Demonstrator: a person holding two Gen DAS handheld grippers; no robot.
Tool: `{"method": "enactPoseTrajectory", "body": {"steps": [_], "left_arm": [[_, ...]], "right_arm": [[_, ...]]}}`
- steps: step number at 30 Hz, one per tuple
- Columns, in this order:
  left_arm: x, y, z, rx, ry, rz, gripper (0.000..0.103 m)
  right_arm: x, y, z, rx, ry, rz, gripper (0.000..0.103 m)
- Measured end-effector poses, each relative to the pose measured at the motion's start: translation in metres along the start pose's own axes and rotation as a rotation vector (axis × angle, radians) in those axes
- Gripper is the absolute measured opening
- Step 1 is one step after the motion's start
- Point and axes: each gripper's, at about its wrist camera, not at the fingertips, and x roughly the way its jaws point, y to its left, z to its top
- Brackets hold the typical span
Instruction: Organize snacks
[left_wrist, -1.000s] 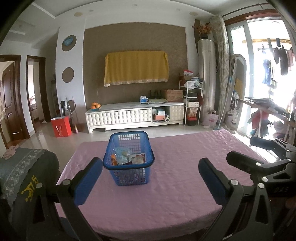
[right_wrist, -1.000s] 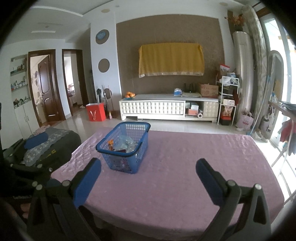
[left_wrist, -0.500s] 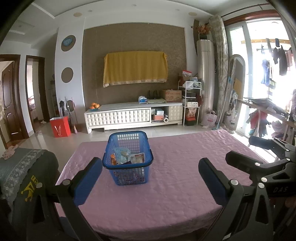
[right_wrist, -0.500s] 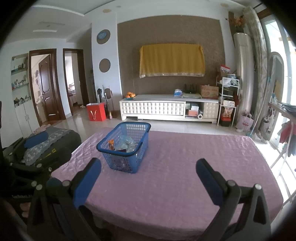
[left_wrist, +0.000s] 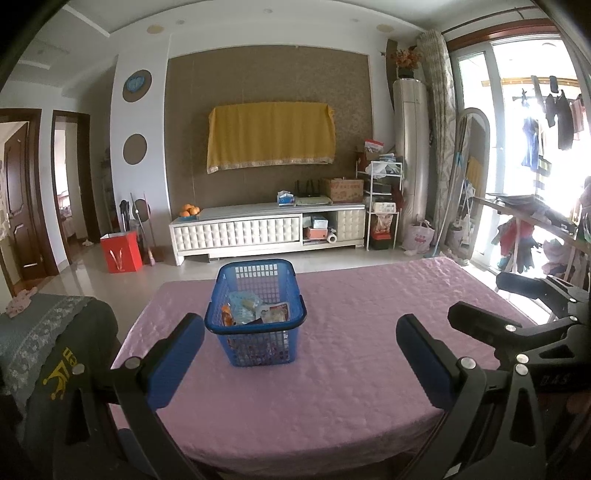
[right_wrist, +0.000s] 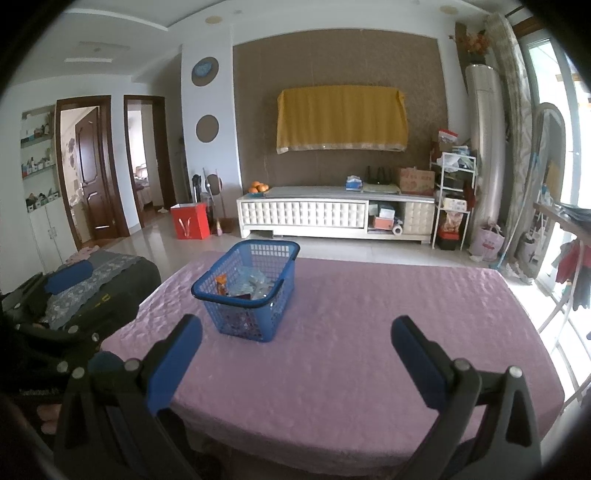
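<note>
A blue plastic basket (left_wrist: 255, 314) stands on the pink table (left_wrist: 351, 369), left of its middle. Several snack packets (left_wrist: 255, 312) lie inside it. It also shows in the right wrist view (right_wrist: 245, 291), to the left. My left gripper (left_wrist: 299, 354) is open and empty, held above the near table edge, short of the basket. My right gripper (right_wrist: 295, 356) is open and empty too, over the near edge and to the right of the basket. The right gripper also shows at the right edge of the left wrist view (left_wrist: 517, 310).
A dark chair with a grey lace cover (left_wrist: 44, 332) stands left of the table. A white TV cabinet (left_wrist: 266, 229), a red bag (left_wrist: 121, 253) and a rack (left_wrist: 380, 206) stand by the far wall. A clothes rack (left_wrist: 535, 236) is at the right.
Both views have shifted only slightly; the basket sits marginally lower and nearer in the frames. Both grippers stay open and empty.
</note>
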Motion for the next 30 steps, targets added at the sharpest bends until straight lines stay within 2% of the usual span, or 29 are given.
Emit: {"method": "enactPoseTrajectory", "body": {"steps": [30], "left_arm": [[-0.0036, 0.0019, -0.0052, -0.010, -0.002, -0.013, 0.103]], "right_arm": [[-0.0073, 0.0072, 0.0003, -0.020, -0.008, -0.027, 0.103]]}}
